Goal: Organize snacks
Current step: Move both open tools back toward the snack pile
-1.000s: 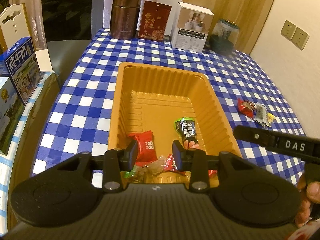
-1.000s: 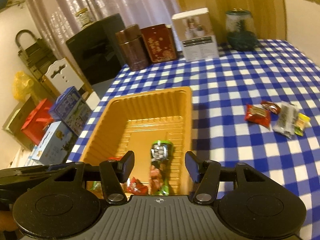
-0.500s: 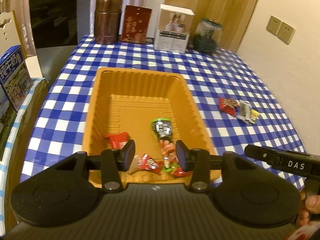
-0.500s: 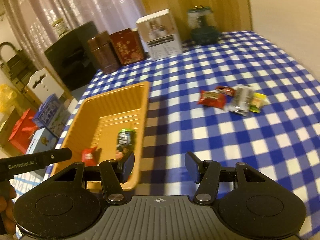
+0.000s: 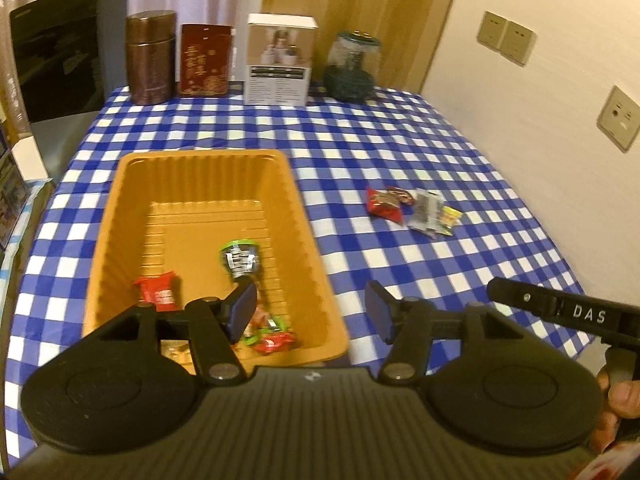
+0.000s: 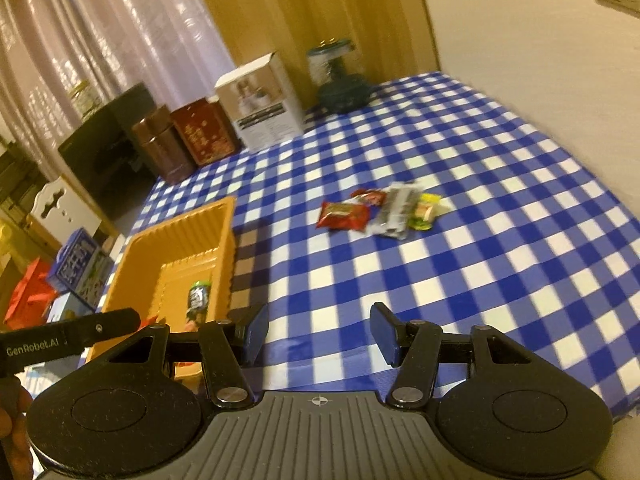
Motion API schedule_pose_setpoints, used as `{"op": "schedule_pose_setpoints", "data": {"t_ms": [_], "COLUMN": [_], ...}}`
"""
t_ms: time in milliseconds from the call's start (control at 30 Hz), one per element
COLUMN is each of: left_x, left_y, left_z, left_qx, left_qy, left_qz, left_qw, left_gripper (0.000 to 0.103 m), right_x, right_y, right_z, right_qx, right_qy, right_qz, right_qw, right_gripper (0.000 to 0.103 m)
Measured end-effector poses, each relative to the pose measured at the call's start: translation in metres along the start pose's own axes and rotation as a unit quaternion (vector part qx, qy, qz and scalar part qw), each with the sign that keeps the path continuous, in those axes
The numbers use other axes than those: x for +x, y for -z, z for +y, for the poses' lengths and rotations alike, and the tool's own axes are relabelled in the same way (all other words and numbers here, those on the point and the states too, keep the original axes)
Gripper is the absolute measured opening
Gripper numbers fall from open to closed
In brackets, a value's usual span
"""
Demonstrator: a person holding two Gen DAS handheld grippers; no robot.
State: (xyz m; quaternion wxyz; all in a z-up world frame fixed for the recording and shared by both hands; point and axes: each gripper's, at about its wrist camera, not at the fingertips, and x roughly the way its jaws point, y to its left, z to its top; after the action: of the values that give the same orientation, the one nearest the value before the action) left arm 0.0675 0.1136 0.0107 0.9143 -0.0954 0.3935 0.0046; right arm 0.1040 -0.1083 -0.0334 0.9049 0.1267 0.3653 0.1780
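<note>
- Hovering above the near right corner of the orange tray [image 5: 120,208], the left hand-held gripper [image 5: 310,312] is seen with its jaws apart; they have just been opening, and nothing is held between them.
- Inside the tray, toward its near end, several snacks are gathered: a green-and-black packet [image 5: 240,258], a small red packet [image 5: 158,290], and a few red and green wrapped sweets [image 5: 268,334].
- The tray is set on the blue-and-white checked table [image 5: 360,148], nearer the left edge.
- A loose cluster of snacks [image 6: 380,210] is left on the bare cloth toward the right edge, well apart from the tray: a red packet [image 6: 342,216], a silvery packet [image 6: 396,212] and a yellow-green packet [image 6: 426,212], touching one another.
- The right hand-held gripper [image 6: 320,334] is held over the near edge of the table, just right of the tray, jaws apart and empty.
- Along the far edge, a brown canister [image 5: 151,62], a red tin [image 5: 205,60], a white box [image 5: 280,64] and a glass jar [image 5: 352,66] are lined up.
</note>
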Motion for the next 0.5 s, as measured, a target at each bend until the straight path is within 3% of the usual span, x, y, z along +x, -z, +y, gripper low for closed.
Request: {"op": "schedule_pose_setpoints", "data": {"t_ms": [500], "left_x": [0.015], "left_y": [-0.008], "left_z": [-0.052], "left_qx": [0.038], "left_qy": [0.027], "left_qz": [0.005], "left_qw": [0.9989], "left_gripper": [0.07], "right_x": [-0.022], "right_y": [-0.01], "right_z": [-0.044], "right_qx": [0.033], "right_qy": [0.031], "right_qz": [-0.02], "right_qw": [0.999], "right_gripper": [0.056]}}
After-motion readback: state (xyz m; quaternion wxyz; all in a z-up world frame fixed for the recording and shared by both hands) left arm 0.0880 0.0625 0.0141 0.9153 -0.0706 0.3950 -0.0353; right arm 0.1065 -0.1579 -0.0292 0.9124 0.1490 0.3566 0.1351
